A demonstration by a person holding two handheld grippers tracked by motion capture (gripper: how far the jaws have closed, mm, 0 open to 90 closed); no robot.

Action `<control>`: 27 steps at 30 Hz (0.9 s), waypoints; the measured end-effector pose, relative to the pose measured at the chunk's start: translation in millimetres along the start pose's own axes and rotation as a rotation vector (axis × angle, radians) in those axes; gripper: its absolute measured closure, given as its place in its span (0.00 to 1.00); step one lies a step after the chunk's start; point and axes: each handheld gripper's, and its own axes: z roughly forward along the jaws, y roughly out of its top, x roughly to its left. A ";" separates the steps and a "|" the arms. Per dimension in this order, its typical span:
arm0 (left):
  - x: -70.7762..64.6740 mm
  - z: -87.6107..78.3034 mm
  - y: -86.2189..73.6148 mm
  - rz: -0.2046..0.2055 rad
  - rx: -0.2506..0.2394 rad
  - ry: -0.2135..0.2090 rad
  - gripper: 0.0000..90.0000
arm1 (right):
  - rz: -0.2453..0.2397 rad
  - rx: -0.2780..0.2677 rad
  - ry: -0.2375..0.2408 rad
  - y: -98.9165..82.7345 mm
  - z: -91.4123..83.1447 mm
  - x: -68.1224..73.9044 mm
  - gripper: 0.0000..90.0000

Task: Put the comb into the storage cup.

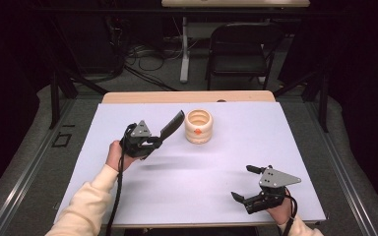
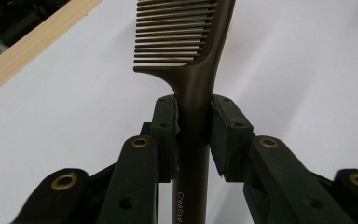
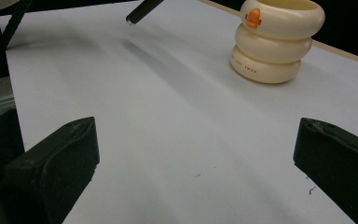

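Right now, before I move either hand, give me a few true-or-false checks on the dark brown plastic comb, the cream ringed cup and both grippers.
1. The left gripper is shut on the handle of the dark brown plastic comb. True.
2. The comb lies flat on the white table. False: it is held up off the surface, teeth end pointing toward the cup.
3. The cream ringed cup stands upright with an orange mark on its side. True.
4. The right gripper holds the cup. False: its jaws stand wide open with nothing between them, well apart from the cup.
5. The comb's teeth sit inside the cup. False: the comb is beside it, outside the rim.
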 end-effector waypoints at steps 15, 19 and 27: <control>6.6 5.1 0.9 -0.063 -0.045 0.047 0.80 | -0.002 0.004 0.004 0.1 0.9 0.1 0.00; 6.7 6.2 3.4 -0.063 -0.056 0.057 0.80 | -0.002 0.004 0.003 0.1 0.9 0.1 0.00; 6.7 8.8 7.0 -0.073 -0.078 0.068 0.80 | -0.003 0.007 0.005 0.1 1.1 0.1 0.00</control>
